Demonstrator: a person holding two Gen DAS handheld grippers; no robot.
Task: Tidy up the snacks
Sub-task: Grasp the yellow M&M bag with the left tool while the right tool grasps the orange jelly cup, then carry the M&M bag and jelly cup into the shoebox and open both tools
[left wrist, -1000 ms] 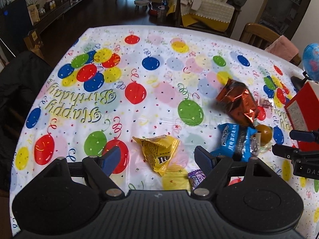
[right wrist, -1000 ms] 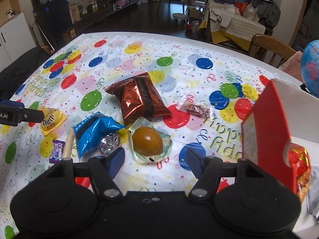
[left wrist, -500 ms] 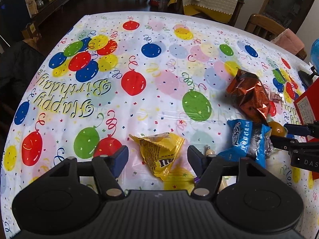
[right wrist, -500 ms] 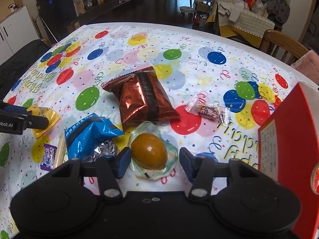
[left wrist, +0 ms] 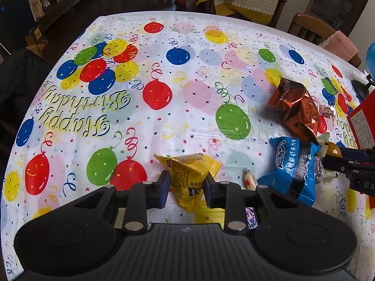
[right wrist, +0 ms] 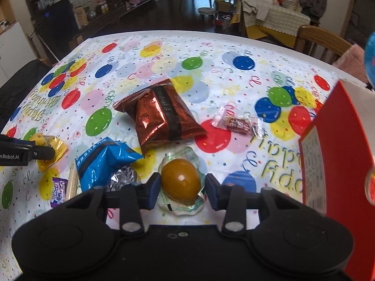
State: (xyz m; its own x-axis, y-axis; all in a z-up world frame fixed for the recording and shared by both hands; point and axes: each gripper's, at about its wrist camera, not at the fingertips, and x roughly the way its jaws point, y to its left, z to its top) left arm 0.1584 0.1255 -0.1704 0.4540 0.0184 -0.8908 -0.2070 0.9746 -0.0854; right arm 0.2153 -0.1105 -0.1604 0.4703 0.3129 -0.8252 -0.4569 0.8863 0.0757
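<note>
Left wrist view shows my left gripper [left wrist: 185, 185] with its jaws just closing in, and the yellow candy bag [left wrist: 188, 175] stands between them; both pads touch its sides, so I am grasping it on the balloon tablecloth [left wrist: 164, 121]. Just to the right of these jaws lies a small white sausage stick [left wrist: 249, 179], then a blue chocolate packet [left wrist: 294, 166], and farther ahead to the right a copper foil packet [left wrist: 296, 107]. Right wrist view shows my right gripper [right wrist: 183, 190], whose jaws have also just been closing, around the brown egg in clear wrap [right wrist: 181, 182]; the left pad meets the wrap, but if the right pad presses it I cannot tell. Left of these jaws sits a crumpled silver foil candy [right wrist: 123, 177], ahead to the right a small red wrapped candy [right wrist: 239, 124], and at the far right an open red box [right wrist: 337, 164].
</note>
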